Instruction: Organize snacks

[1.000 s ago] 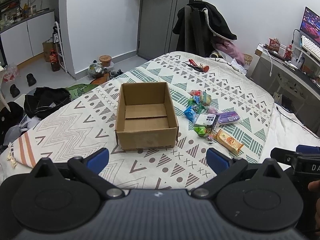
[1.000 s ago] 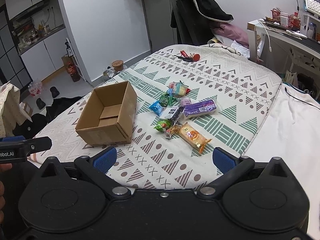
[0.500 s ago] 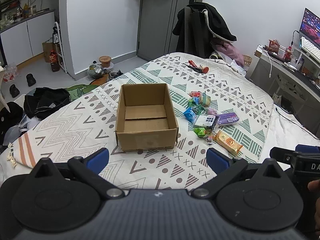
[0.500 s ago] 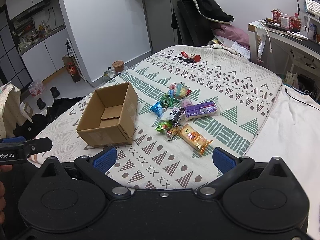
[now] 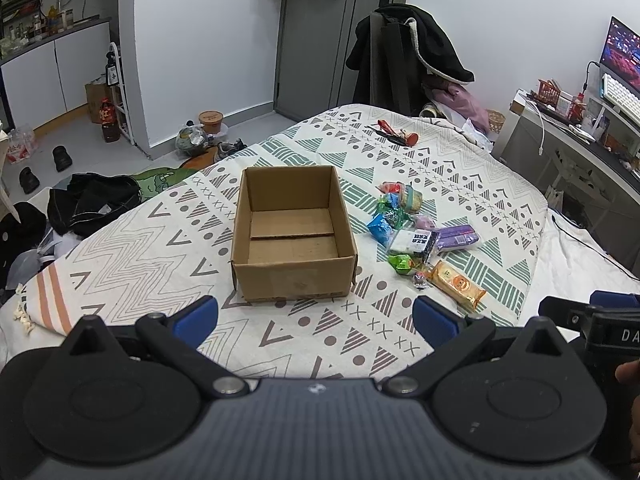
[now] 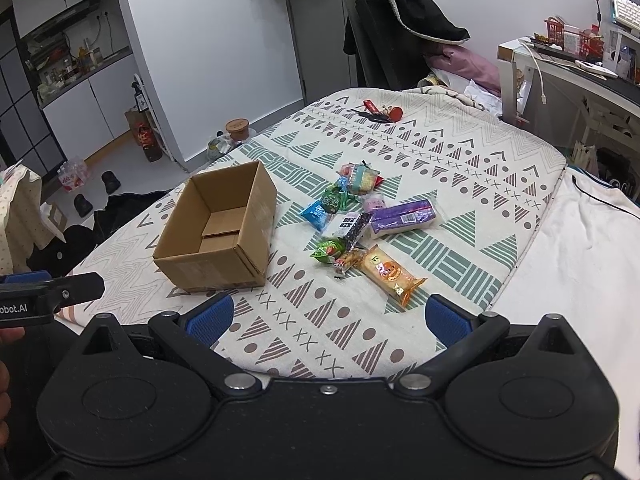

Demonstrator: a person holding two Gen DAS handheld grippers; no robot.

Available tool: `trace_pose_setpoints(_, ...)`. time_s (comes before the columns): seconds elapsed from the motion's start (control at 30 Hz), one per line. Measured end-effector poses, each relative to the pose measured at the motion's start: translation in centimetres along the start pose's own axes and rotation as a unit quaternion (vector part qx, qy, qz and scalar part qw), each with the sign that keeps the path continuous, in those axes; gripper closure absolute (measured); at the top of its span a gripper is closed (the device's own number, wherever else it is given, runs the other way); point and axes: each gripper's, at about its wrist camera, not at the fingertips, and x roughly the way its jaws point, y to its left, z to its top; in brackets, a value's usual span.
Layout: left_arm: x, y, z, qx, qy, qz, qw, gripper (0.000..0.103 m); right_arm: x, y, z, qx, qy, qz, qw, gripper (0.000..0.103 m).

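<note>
On bed (image 5: 500,200): empty cardboard box (image 5: 294,236), snack pile (image 6: 360,228) just right of it. Nearest: orange packet (image 6: 390,274), ahead of right hand-held gripper (image 6: 328,318), long axis diagonal. Both right and left hand-held gripper (image 5: 316,316) spread wide, grasping nothing.

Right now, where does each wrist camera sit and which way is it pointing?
Left wrist: behind the open left claw, facing the cardboard box head-on; the right claw's tip and a fingertip show at right.
Right wrist: behind the open right claw, facing the snacks; the left claw's tip shows at left.
Shared: box, snacks, patterned bedspread.
</note>
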Motion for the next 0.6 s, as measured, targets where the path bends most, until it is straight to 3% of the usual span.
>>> trace_pose_setpoints(0.6, 0.4, -0.2, -0.7, -0.001, 0.0, 0.001, 1.0, 0.0, 0.4, -0.2, -0.1, -0.001, -0.001, 0.002, 1.0, 0.0)
